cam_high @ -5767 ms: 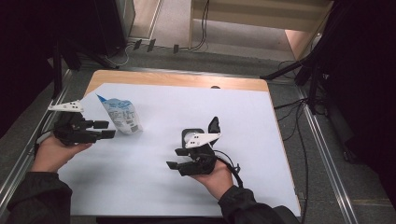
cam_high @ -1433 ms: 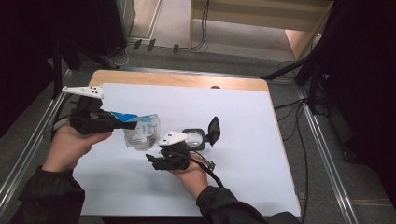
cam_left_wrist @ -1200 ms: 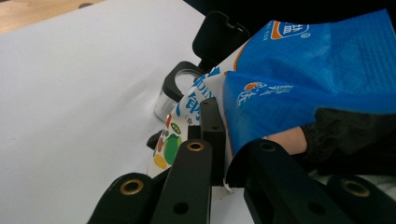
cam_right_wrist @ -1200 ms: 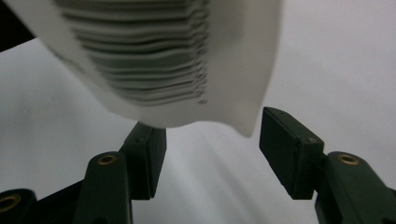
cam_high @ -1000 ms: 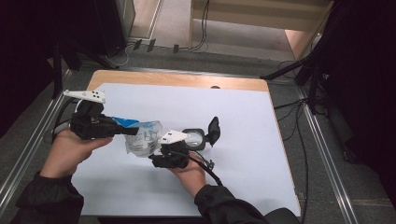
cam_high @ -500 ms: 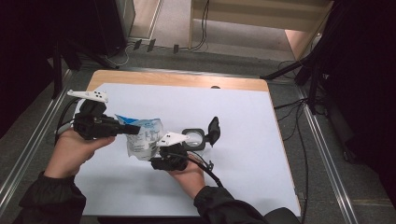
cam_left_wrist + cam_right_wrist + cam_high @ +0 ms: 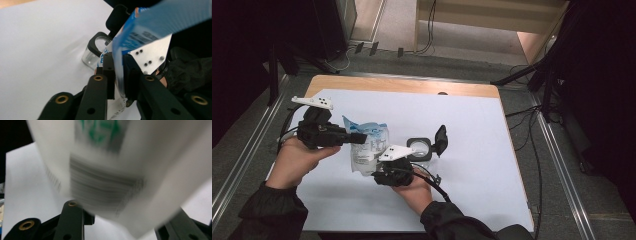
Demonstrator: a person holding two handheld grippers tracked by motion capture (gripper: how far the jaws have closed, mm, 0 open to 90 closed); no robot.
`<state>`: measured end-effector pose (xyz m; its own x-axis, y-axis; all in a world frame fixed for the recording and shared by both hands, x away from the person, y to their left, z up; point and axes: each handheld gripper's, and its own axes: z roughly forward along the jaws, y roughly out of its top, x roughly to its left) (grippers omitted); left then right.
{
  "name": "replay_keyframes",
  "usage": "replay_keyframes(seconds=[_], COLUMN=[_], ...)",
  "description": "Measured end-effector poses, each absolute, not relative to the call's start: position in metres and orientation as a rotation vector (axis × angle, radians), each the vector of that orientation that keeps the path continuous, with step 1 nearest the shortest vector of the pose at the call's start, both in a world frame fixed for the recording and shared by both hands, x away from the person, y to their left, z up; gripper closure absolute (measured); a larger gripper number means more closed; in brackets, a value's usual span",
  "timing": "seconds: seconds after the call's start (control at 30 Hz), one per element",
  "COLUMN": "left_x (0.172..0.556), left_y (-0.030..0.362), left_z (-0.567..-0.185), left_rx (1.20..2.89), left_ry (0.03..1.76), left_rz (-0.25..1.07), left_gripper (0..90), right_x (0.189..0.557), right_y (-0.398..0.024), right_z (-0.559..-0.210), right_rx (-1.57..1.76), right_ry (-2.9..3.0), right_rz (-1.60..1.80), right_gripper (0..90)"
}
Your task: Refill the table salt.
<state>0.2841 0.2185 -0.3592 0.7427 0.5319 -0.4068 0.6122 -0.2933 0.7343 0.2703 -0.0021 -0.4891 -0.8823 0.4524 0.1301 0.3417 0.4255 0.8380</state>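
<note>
The left gripper [image 7: 357, 138] pinches the blue top edge of the bag [image 7: 371, 150], its jaws just easing apart with the seal still between them, so the bag hangs over the bench [image 7: 472, 125]. The right gripper [image 7: 379, 172] has been closing around the bag's lower body, likely to steady it for tearing open. The open jar [image 7: 419, 148] waits just beside, probably for pouring.

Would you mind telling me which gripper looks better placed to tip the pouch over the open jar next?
Probably the left. The left gripper pinches the pouch's blue top edge, though its jaws have just eased slightly. The right gripper sits under the pouch's bottom, its jaws just closing in, beside the jar, so it suits steadying.
</note>
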Motion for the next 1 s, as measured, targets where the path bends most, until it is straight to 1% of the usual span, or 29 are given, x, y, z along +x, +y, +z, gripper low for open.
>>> replay_keyframes(seconds=[0.03,0.13,0.2,0.37,0.4,0.43,0.47,0.5,0.63,0.8,0.93,1.0], left_x=[0.285,0.285,0.284,0.283,0.283,0.283,0.283,0.283,0.284,0.285,0.284,0.284], left_y=[0.217,0.213,0.21,0.206,0.206,0.206,0.206,0.206,0.202,0.199,0.197,0.197], left_z=[-0.36,-0.362,-0.362,-0.361,-0.36,-0.36,-0.36,-0.36,-0.364,-0.368,-0.372,-0.373], left_rx=[1.965,1.972,1.976,1.975,1.971,1.966,1.961,1.961,1.999,2.018,2.024,2.023], left_ry=[0.869,0.863,0.868,0.892,0.89,0.884,0.881,0.873,0.863,0.829,0.797,0.807], left_rz=[-0.102,-0.11,-0.106,-0.076,-0.075,-0.079,-0.084,-0.09,-0.082,-0.08,-0.066,-0.062], left_gripper=[81.1,83.8,87.9,88.3,88.1,87.9,87.1,86.0,76.4,71.4,70.1,73.9], right_x=[0.27,0.268,0.267,0.265,0.264,0.264,0.264,0.264,0.266,0.27,0.27,0.269], right_y=[-0.002,-0.001,0.0,0.001,0.001,0.0,0.0,0.0,-0.003,-0.008,-0.008,-0.008], right_z=[-0.489,-0.49,-0.491,-0.49,-0.489,-0.489,-0.488,-0.488,-0.487,-0.485,-0.486,-0.486], right_rx=[0.698,0.681,0.669,0.657,0.656,0.652,0.641,0.64,0.658,0.682,0.683,0.673], right_ry=[2.551,2.555,2.558,2.561,2.555,2.568,2.57,2.568,2.584,2.593,2.598,2.602], right_rz=[1.449,1.436,1.43,1.444,1.442,1.459,1.472,1.476,1.532,1.566,1.574,1.573], right_gripper=[58.7,58.9,58.9,58.2,59.3,64.7,67.0,67.1,67.3,67.3,66.9,66.5])
